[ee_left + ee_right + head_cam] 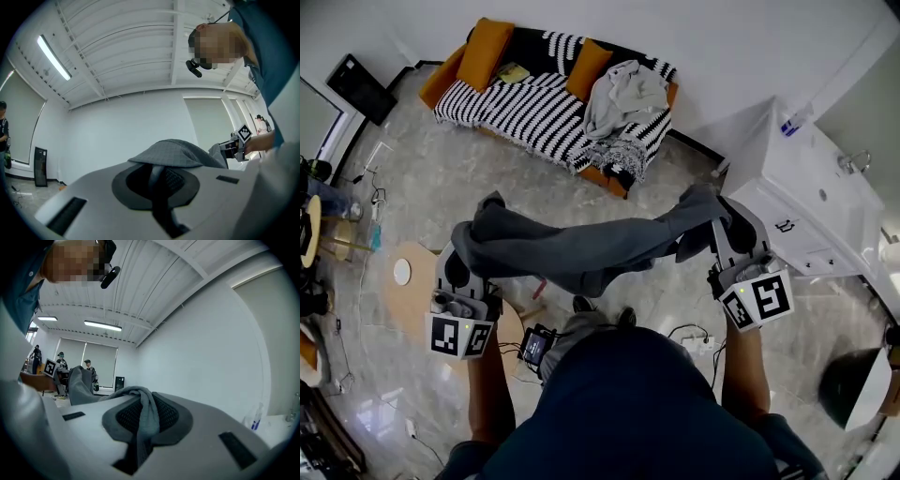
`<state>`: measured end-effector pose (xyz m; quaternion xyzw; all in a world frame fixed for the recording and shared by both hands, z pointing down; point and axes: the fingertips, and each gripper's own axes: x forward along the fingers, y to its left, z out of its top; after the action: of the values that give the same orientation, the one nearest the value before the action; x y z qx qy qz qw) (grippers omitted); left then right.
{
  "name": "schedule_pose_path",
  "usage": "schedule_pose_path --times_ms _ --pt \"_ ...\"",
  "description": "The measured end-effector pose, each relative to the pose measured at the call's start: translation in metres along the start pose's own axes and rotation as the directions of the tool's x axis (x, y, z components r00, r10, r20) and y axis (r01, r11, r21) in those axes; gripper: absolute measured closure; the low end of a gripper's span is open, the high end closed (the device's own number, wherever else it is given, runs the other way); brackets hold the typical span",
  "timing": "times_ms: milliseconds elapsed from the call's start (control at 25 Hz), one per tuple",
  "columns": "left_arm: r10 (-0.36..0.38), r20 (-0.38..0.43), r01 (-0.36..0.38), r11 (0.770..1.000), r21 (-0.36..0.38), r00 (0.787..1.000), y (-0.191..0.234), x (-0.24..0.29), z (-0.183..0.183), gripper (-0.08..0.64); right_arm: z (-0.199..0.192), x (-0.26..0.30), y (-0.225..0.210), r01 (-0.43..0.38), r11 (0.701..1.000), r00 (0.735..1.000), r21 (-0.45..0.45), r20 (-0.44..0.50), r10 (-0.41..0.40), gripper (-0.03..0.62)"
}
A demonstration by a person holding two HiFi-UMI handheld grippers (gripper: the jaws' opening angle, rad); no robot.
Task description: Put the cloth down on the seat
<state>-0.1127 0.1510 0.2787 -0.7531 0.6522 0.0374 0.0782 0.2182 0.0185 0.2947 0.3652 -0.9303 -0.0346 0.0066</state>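
In the left gripper view the jaws of the left gripper (158,180) are pressed together on an end of the dark grey woven cloth (174,152), which bunches up over the jaw tips and runs off towards the other hand. The jaws of the right gripper (140,420) pinch a rolled fold of the same cloth, the fabric running down the gap between the ribbed pads.

From the head view the cloth hangs stretched between the two grippers, sagging in the middle in front of the person's chest, well above the grey marble floor (441,192). Both grippers point forward and roughly level, marker cubes towards the person. The bare left forearm (487,384) and right forearm (745,375) reach out side by side, spread apart to about the cloth's length.

Ahead, well apart from the cloth, stands an orange sofa (439,84) draped with a black-and-white striped throw (516,108); a crumpled pale grey garment (623,94) lies on its right end. The cloth touches neither sofa nor floor.
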Motion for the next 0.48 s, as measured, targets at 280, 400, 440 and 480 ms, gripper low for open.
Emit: schedule_pose_path --times_ms 280,400,440,480 --pt "-0.055 0.032 0.055 0.998 0.007 0.998 0.04 0.03 0.007 0.546 0.014 0.039 0.005 0.053 0.999 0.999 -0.011 0.013 -0.052 0.551" --pt "-0.073 0.045 0.073 0.997 0.008 0.996 0.059 0.037 0.01 0.546 0.019 0.055 0.012 0.067 0.998 0.998 -0.019 0.02 -0.067 0.551" --pt "-0.077 0.05 0.077 0.997 0.008 0.996 0.066 0.039 0.01 0.546 0.02 0.059 0.015 0.073 0.997 0.997 -0.023 0.021 -0.073 0.551" --pt "-0.082 0.055 0.082 0.997 0.007 0.995 0.071 0.04 0.009 0.546 0.02 0.063 0.016 0.08 0.997 0.997 -0.026 0.021 -0.079 0.551"
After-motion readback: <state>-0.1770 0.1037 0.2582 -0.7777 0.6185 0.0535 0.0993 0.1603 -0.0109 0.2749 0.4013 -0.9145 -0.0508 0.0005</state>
